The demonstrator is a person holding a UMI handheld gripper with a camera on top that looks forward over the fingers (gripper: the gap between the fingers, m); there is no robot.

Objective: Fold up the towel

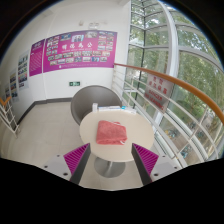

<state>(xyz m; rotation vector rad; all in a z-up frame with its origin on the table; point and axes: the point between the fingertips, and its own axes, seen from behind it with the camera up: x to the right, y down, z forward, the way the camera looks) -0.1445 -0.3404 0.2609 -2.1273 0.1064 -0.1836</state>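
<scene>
A pink towel (110, 132) lies folded in a rough rectangle on a round white table (137, 130), just ahead of the fingers and apart from them. My gripper (111, 160) is open and empty, held above the table's near edge. Its two fingers (77, 157) with magenta pads stand wide apart, one to each side of the table's pedestal base.
A grey rounded chair (97, 99) stands behind the table. A glass railing (165, 100) with a wooden handrail runs along the right. A white wall with pink posters (75, 50) is at the back. Pale tiled floor surrounds the table.
</scene>
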